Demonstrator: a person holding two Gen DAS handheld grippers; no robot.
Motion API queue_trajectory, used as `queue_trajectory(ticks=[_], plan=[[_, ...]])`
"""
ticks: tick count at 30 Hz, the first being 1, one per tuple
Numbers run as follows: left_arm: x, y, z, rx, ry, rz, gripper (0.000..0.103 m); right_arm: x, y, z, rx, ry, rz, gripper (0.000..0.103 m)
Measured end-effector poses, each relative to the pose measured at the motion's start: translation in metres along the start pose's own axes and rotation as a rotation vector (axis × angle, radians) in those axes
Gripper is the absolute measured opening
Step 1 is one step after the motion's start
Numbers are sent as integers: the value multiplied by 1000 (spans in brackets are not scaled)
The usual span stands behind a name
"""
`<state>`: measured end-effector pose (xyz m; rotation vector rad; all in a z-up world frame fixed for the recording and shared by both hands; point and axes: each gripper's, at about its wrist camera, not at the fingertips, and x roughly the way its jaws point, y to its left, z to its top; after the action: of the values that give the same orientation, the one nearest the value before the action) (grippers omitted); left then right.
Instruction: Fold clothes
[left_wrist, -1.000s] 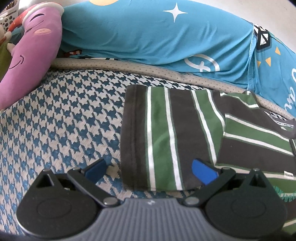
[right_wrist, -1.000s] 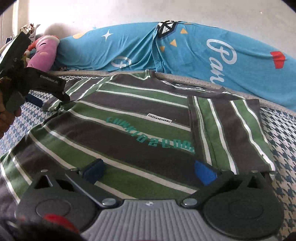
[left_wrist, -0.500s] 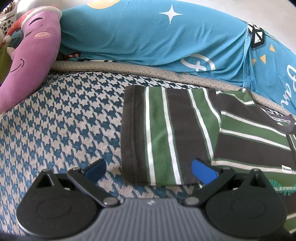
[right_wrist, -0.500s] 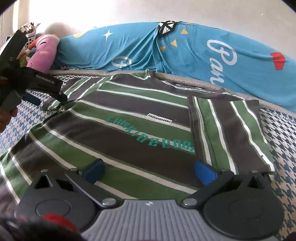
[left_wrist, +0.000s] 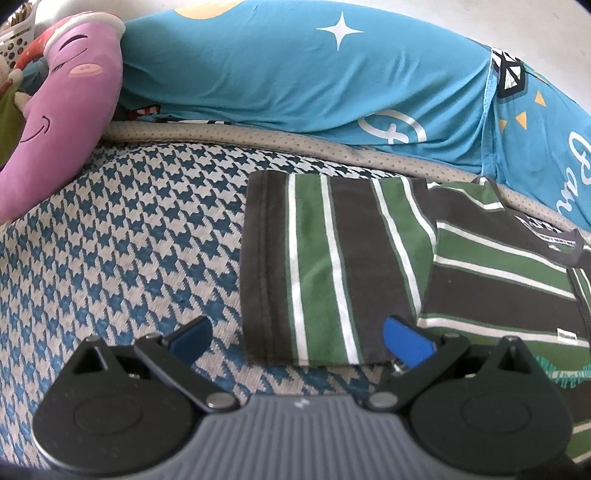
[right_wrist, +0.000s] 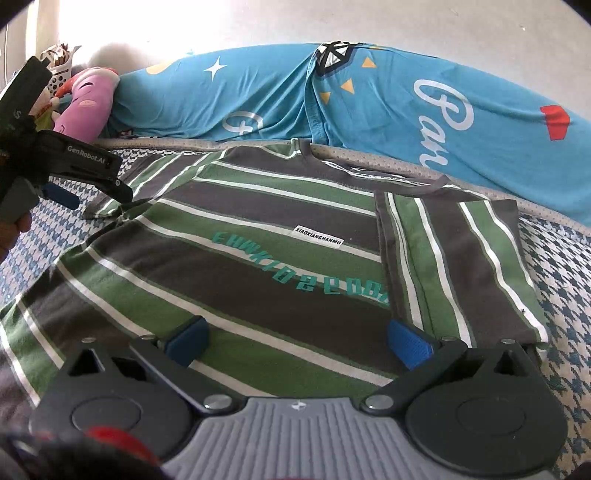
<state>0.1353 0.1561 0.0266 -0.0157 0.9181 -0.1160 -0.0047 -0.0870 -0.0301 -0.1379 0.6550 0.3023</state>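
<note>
The left gripper (left_wrist: 297, 336) has its jaws spread wide, empty, at the near edge of a striped sleeve (left_wrist: 328, 266). The right gripper (right_wrist: 297, 341) is also spread and empty, low over the green and brown striped T-shirt (right_wrist: 236, 258). The shirt lies flat on a houndstooth bedcover (left_wrist: 122, 240), with blue bedding (right_wrist: 406, 110) behind it.

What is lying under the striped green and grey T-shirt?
The striped green and grey T-shirt lies on a blue and white houndstooth bedcover, visible around it. Anything between them is covered.
</note>
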Motion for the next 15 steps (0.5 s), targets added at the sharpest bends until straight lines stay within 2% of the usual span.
queue_trajectory(ticks=[15], plan=[[1, -1, -1, 1, 4, -4, 103, 2, 2, 2, -5, 4, -3, 103]])
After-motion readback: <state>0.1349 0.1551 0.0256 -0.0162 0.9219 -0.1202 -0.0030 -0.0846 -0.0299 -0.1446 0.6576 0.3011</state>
